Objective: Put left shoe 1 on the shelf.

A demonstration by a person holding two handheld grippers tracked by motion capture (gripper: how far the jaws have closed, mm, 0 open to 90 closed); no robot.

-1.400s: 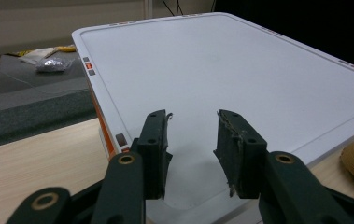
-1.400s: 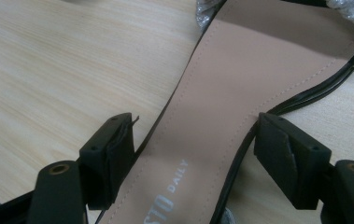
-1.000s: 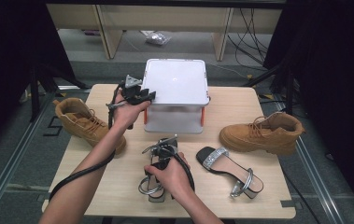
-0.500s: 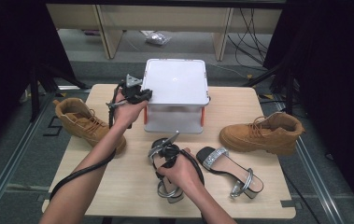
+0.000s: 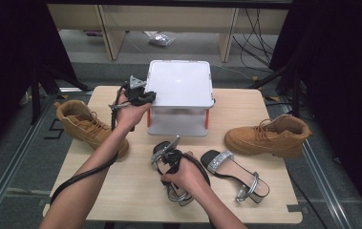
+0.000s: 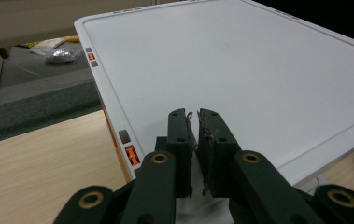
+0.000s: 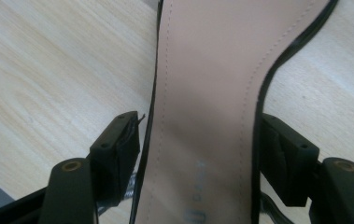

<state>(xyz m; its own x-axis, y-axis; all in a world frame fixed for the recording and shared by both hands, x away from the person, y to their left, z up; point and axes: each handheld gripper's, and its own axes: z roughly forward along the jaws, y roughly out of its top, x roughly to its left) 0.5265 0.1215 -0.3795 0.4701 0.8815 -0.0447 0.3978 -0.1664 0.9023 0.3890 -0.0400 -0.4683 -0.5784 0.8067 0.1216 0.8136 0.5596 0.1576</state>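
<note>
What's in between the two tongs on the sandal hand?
The sandal's tan insole. In the right gripper view, the right tongs stand open with one jaw at each side of it, above the table.

Left hand-held gripper (image 6: 194, 154) closed; right (image 7: 198, 154) agape

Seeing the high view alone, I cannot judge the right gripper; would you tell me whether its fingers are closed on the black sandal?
Observer: No. The right gripper is open, its fingers on either side of the sandal.
Operator: Thank you. Do they touch it?
Observer: One finger stands just clear of the sole's edge. The other sits right at it, and I cannot tell if they touch.
Operator: And the left gripper's fingers?
Observer: The left gripper is shut, above the white lid near its edge.
</note>
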